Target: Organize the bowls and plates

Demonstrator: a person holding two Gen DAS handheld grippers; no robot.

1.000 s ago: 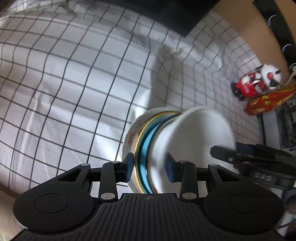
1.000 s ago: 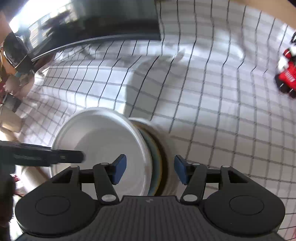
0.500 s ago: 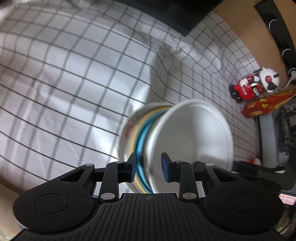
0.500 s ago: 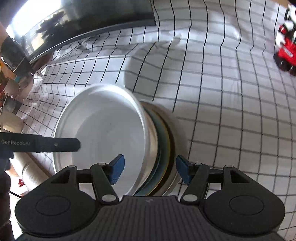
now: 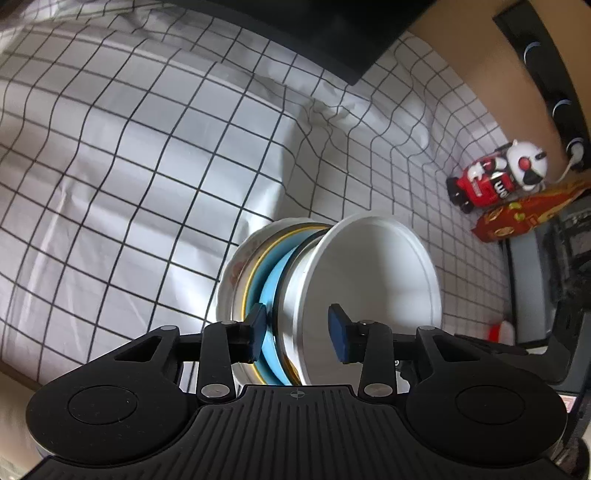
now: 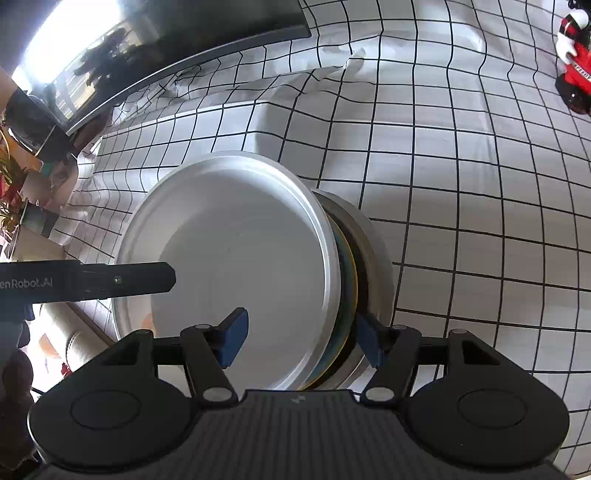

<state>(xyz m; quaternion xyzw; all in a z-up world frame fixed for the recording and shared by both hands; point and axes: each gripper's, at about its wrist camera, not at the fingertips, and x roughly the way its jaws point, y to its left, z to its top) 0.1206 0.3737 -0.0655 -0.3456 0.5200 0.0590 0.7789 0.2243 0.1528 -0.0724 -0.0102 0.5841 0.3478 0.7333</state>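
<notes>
A stack of dishes rests on the checked cloth: a white bowl point(image 5: 373, 280) on top, under it a blue plate point(image 5: 271, 280), a yellow-rimmed dish, and a floral bowl point(image 5: 236, 266) at the bottom. My left gripper point(image 5: 297, 330) straddles the white bowl's near rim. Its jaws are opening: one pad is by the blue plate's edge and the other stands free inside the bowl. My right gripper point(image 6: 301, 339) spans the other side of the stack point(image 6: 354, 280). One of its pads hovers over the white bowl point(image 6: 236, 236), the other is at the bottom bowl's outer wall, and these jaws are widening slightly.
A red and white toy figure point(image 5: 495, 177) and a red-orange packet point(image 5: 524, 214) lie at the cloth's far right. A dark screen point(image 5: 314, 29) borders the back edge. Past the cloth's left edge point(image 6: 74, 206) there is clutter. A crease point(image 6: 332, 70) wrinkles the checked cloth behind the stack.
The left jaws narrowed on the white bowl's rim and have since spread apart. The white bowl now sits steady on the stack. The right view has rolled and its jaws are a little wider.
</notes>
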